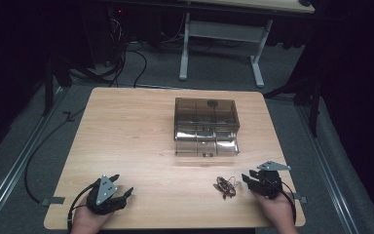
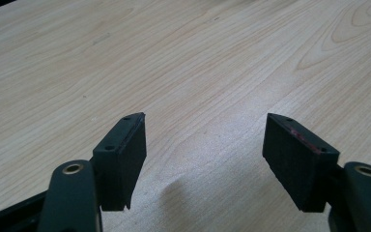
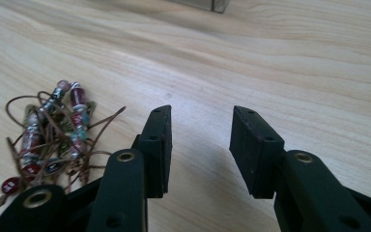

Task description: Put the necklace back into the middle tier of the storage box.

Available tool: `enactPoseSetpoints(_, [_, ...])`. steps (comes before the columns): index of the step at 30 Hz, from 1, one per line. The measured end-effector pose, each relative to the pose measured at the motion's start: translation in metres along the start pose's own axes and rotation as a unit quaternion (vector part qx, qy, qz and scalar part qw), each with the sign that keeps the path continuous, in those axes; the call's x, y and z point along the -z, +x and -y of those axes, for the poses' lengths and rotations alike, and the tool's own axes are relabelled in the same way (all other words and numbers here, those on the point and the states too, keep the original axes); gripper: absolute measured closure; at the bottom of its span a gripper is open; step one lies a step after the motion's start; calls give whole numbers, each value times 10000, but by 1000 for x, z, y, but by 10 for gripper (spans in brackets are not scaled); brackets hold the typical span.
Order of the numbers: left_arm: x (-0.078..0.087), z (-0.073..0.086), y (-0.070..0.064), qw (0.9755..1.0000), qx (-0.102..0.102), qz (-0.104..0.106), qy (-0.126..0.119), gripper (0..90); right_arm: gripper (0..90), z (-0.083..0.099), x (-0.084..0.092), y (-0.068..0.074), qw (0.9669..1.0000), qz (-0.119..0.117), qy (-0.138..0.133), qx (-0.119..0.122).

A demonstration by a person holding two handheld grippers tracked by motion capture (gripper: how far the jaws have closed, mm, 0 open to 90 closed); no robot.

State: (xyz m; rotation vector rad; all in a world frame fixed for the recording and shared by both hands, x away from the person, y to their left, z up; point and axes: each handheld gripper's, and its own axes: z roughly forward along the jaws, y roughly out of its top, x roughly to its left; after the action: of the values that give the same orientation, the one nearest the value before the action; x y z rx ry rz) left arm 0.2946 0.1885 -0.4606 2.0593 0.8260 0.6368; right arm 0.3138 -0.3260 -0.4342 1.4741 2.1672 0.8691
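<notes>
A tangle of brown cord strung with red and pale beads (image 1: 226, 185) lies on the wooden table (image 1: 136, 131) near its front edge. In the right gripper view the beads (image 3: 53, 135) sit just left of the jaws, not between them. My right gripper (image 1: 247, 178) rests right of the beads, jaws partly apart with bare wood between the pads (image 3: 200, 145). At the front left my left gripper (image 1: 122, 186) lies on the table, wide open (image 2: 205, 145), nothing in it. A smoky clear plastic drawer box (image 1: 205, 126) stands mid-table behind the beads.
A person's hands hold both grippers at the table's front edge. Cables trail off the left side to the floor. A white desk frame (image 1: 221, 44) stands on the carpet beyond the table. Bare wood lies between the two grippers and left of the box.
</notes>
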Motion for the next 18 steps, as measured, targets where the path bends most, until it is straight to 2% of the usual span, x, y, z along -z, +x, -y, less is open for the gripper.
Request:
enactPoseSetpoints(5, [1,1,1,10000,34,6,-49,323,593,-7,1,3,9995,-62,311,39])
enactPoseSetpoints(11, [2,1,1,10000,32,23,-59,317,594,-14,1,4,9984,-123,550,76])
enactPoseSetpoints(14, [1,1,0,10000,-11,35,-40,317,591,-18,2,5,9976,-116,670,109])
enactPoseSetpoints(18, [1,0,-1,10000,-55,26,-21,315,590,-22,3,6,9960,-224,849,139])
